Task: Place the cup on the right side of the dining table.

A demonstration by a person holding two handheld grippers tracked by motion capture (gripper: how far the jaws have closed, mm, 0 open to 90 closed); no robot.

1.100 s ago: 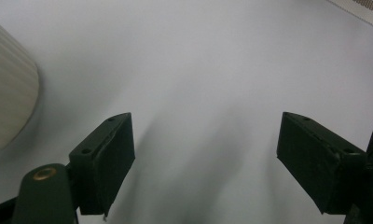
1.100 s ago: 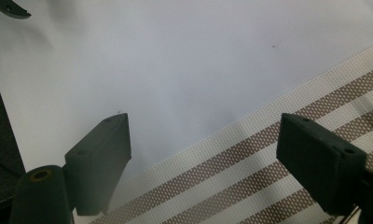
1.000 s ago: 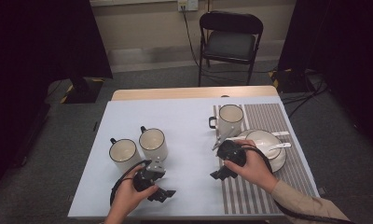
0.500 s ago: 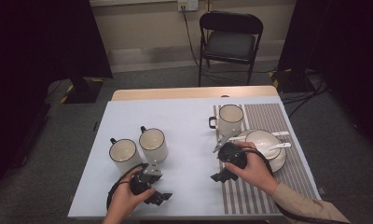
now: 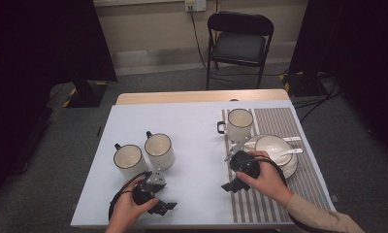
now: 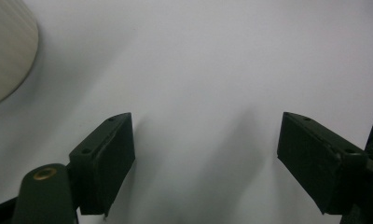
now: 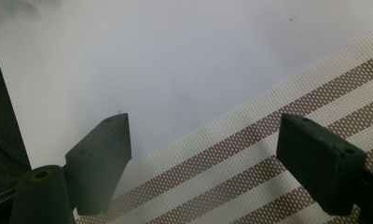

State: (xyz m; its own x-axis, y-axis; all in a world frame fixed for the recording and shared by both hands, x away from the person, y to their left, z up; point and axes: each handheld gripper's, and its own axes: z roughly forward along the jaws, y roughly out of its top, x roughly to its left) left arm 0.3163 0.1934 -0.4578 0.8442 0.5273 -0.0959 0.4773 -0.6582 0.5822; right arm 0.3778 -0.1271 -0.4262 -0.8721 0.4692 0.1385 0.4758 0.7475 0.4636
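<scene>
Grey carpet and dark curtains surround a wooden bench [image 5: 197,96] covered by a pale sheet [image 5: 197,136], with a black folding chair [image 5: 239,43] standing behind it. On the sheet's right side lies a striped mat [image 5: 274,194] carrying a mug [image 5: 240,124] and a plate [image 5: 292,168] with a bowl [image 5: 273,147] on it; two more mugs [image 5: 143,156] stand side by side at the left. Left tongs [image 5: 155,180] sit just in front of those two mugs, spread wide over bare sheet, gripping nothing. Right tongs [image 5: 232,185] are likewise wide apart and empty, poised over the mat's left edge just beside the plate. Utensils by the bowl are too small to identify, and the right hand [image 5: 267,177] covers part of the plate's rim.
</scene>
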